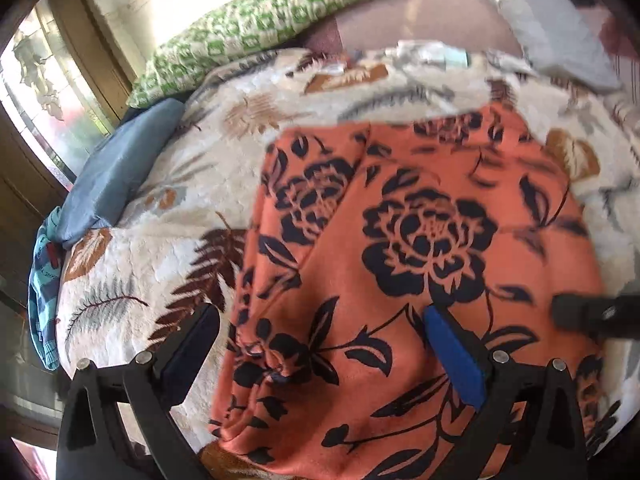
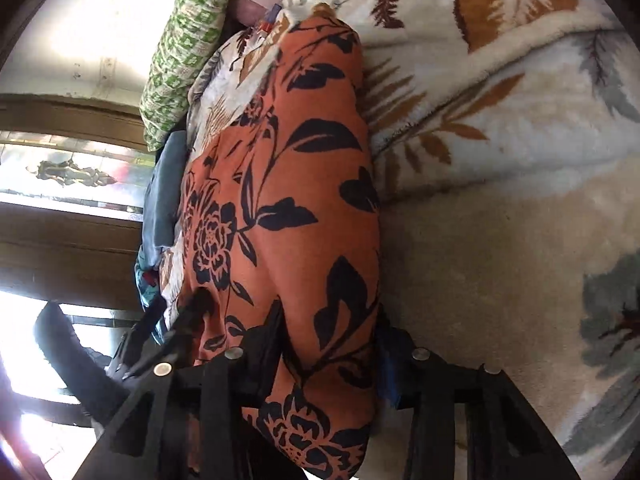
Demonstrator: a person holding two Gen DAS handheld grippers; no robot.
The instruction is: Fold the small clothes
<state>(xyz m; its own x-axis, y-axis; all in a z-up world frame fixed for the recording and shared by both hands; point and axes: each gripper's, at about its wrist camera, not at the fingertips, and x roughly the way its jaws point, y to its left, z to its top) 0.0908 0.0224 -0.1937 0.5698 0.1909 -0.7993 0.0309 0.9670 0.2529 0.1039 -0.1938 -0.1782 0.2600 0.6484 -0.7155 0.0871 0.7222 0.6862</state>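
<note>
An orange garment with black flowers (image 1: 400,248) lies folded on a cream leaf-print blanket (image 1: 168,248). My left gripper (image 1: 320,332) is open just above the garment's near edge, its fingers wide apart, the blue-padded finger (image 1: 456,356) over the cloth. The tip of my right gripper (image 1: 592,316) shows at the right edge. In the right wrist view the garment (image 2: 288,200) runs between the jaws of my right gripper (image 2: 332,340), which stand on both sides of its folded edge; I cannot see whether they pinch it.
A green patterned pillow (image 1: 256,28) lies at the back. A folded blue-grey cloth (image 1: 116,176) and a teal printed garment (image 1: 44,292) lie at the blanket's left edge. A window and wooden frame (image 2: 60,168) stand beyond. Bare blanket (image 2: 500,240) spreads to the right.
</note>
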